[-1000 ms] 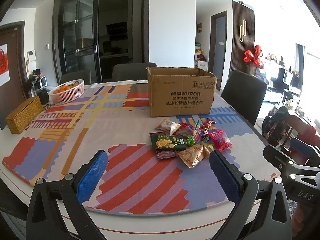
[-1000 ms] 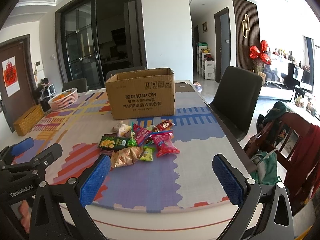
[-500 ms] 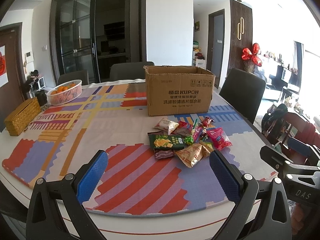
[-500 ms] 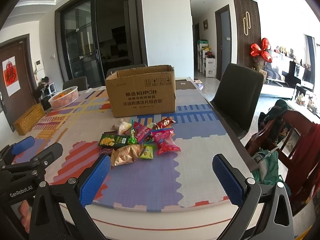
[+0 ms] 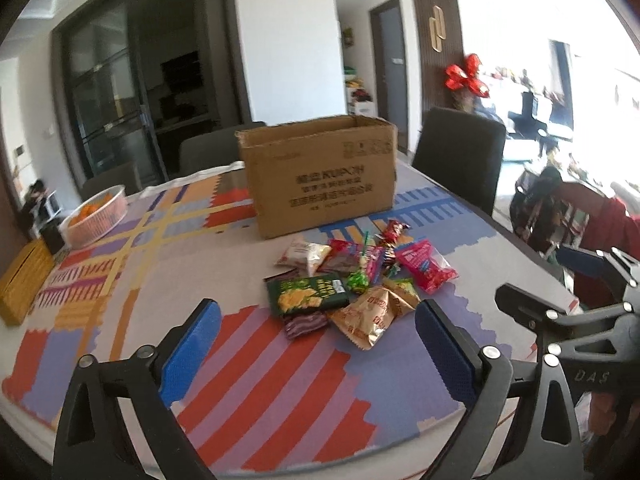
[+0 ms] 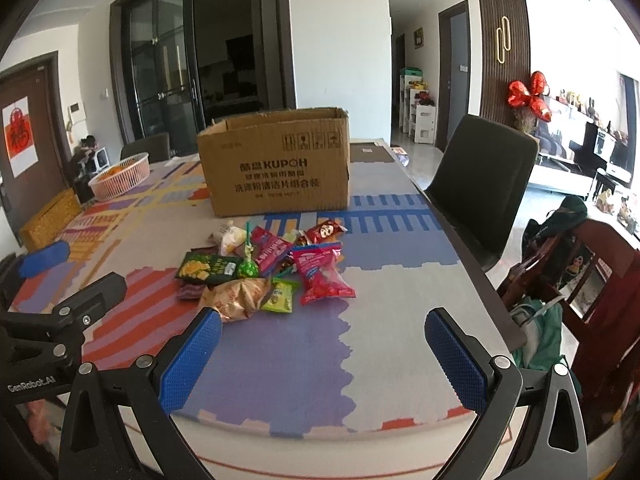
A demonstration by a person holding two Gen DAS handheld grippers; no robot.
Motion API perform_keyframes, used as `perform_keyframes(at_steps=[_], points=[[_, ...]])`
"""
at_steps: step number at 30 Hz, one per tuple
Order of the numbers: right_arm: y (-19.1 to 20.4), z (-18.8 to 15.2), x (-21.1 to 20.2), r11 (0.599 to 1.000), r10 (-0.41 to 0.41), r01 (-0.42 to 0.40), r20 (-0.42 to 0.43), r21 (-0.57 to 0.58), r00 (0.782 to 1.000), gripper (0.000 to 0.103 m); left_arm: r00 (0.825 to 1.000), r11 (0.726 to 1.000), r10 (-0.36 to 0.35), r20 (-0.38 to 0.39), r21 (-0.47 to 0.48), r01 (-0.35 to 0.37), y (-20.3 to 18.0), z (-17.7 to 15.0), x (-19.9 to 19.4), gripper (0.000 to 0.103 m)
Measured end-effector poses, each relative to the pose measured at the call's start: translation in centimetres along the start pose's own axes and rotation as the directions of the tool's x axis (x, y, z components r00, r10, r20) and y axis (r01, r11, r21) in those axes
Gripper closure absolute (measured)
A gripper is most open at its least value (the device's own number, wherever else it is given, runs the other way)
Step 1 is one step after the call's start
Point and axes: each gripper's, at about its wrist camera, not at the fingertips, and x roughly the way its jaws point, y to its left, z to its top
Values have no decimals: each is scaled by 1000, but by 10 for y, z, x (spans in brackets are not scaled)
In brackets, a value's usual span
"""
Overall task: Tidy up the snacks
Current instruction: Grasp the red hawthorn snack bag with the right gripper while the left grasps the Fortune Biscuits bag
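A pile of snack packets lies on the table in front of an open cardboard box [image 5: 320,176] [image 6: 276,164]. The pile holds a dark green chip bag [image 5: 306,294] [image 6: 208,267], a tan foil bag [image 5: 370,314] [image 6: 238,296], a pink-red bag [image 5: 426,266] [image 6: 322,276], a white packet [image 5: 304,254] and a small green packet [image 6: 280,295]. My left gripper [image 5: 318,352] is open and empty, above the table just short of the pile. My right gripper [image 6: 324,360] is open and empty, near the table's front edge, right of the pile.
A patterned mat [image 5: 256,364] covers the table. A pink basket of oranges [image 5: 96,216] [image 6: 120,174] and a yellow woven box [image 5: 24,280] sit far left. Dark chairs [image 6: 480,184] stand at the right and behind. A red wooden chair [image 6: 600,280] is off the right edge.
The left gripper has moved forward toward the pile and tilted; its view is blurred. The right gripper has edged closer to the table. Both stay open.
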Motion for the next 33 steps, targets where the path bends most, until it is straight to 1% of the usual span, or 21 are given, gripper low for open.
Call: perform_keyframes(at_steps=[4,8,12,15,17,20,23,27,29,33], points=[[-5,4,19,1000,-12,12,-18,-10,1000,1,998,997,-43,-36,58,45,-4,3,24,10],[-8,7,36,999,-13,12,-36,-33,999,3,992,992,-99,-75,76,105,-7,2,44,13],[-10,9,57,999,13,-15,-73,-38,997,7,988,988,-115,-102,96,124,-11,0,61,17],[-10,10,72,998,26,-31,-100,-47,995,11,981,982,-147,-127,99,160,-12,0,76,20],[-11,12,81,998,30,-36,-110,-54,994,11,976,978,-165,-143,105,181,-14,0,84,22],[-12,16,92,997,43,-49,-116,-57,992,15,966,971,-196,-167,107,215,-16,2,97,27],[-10,19,102,996,39,-48,-117,-75,992,16,955,965,-225,-194,89,246,-15,3,110,31],[-9,22,116,994,54,-66,-139,-85,989,19,941,962,-248,-229,53,267,-12,1,126,36],[-9,22,121,994,55,-69,-145,-90,988,19,934,960,-266,-240,27,280,-11,2,131,36],[-7,24,130,992,78,-94,-164,-90,983,21,913,949,-310,-265,-30,313,-10,1,141,38]])
